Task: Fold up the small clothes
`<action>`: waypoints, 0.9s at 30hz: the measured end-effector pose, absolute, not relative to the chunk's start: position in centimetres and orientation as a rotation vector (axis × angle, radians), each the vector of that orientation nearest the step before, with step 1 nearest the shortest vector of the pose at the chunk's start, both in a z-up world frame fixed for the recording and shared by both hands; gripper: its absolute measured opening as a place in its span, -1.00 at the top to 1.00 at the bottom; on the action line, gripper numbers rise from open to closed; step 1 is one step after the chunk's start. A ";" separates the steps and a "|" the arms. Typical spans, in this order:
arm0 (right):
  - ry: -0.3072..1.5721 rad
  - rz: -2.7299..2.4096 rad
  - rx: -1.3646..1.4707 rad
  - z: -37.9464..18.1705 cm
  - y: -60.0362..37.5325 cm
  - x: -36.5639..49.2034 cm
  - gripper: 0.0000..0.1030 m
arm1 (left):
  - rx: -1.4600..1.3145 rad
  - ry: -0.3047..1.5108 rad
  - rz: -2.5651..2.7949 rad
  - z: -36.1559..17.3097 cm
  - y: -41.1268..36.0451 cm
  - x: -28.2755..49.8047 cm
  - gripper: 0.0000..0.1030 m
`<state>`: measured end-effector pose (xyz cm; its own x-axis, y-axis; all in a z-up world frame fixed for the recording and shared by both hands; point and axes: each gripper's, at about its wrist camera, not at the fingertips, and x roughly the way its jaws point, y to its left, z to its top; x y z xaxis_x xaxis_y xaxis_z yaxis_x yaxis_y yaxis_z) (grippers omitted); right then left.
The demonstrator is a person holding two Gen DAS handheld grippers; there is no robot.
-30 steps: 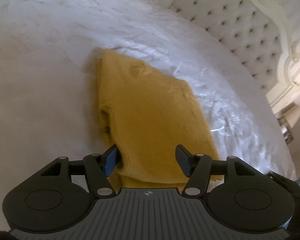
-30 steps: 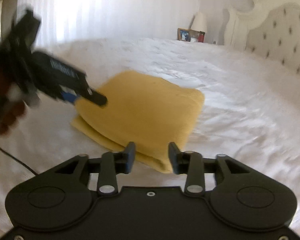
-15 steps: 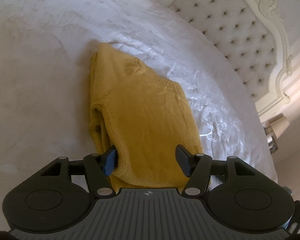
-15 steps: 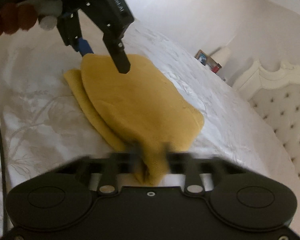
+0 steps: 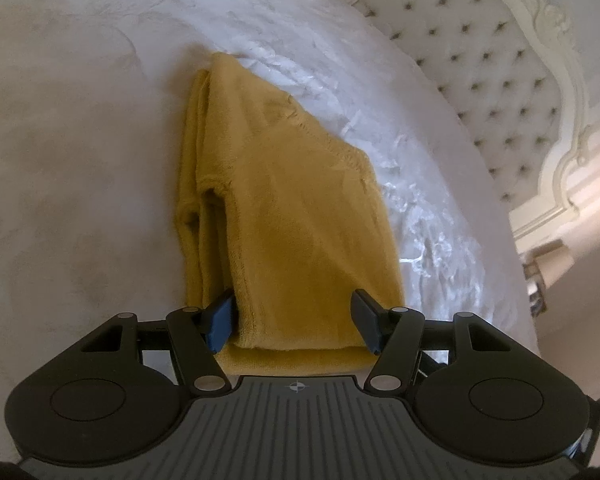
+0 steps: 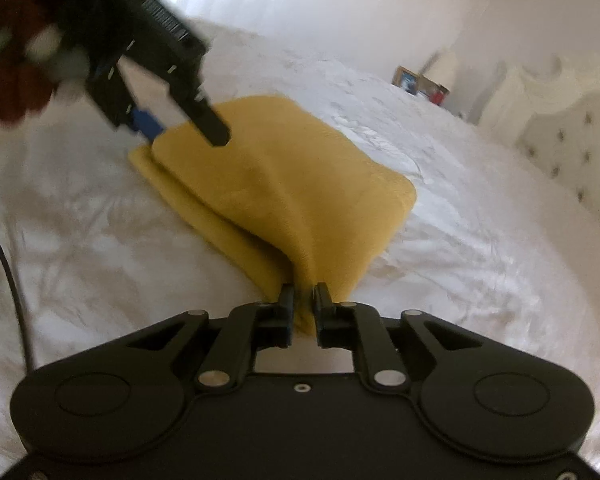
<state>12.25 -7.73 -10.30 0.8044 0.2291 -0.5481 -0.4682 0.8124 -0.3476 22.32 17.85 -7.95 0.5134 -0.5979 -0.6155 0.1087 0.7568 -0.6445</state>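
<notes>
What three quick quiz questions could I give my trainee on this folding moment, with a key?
1. True or false: the right gripper has a bunched corner of the yellow garment between its fingers.
2. What does the garment lie on: A) a wooden table, B) a white bedspread, C) a tiled floor?
3. Fill in: the fingers of the left gripper stand ____ over the garment's near edge.

Key: 1 true, the jaws have just been closing then easing, cloth between them; 2 B; 3 apart.
</notes>
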 end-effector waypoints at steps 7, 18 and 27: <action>0.553 0.379 -0.225 -8.8 -10.6 12.5 0.25 | -0.559 0.968 -0.513 -7.9 16.7 23.1 0.20; 0.579 0.343 -0.160 -9.0 -11.7 13.2 0.09 | -0.549 0.965 -0.483 -6.7 19.2 20.9 0.92; 0.634 0.367 0.030 -8.5 -14.0 14.1 -0.12 | -0.445 1.009 -0.355 -8.0 20.7 20.4 0.78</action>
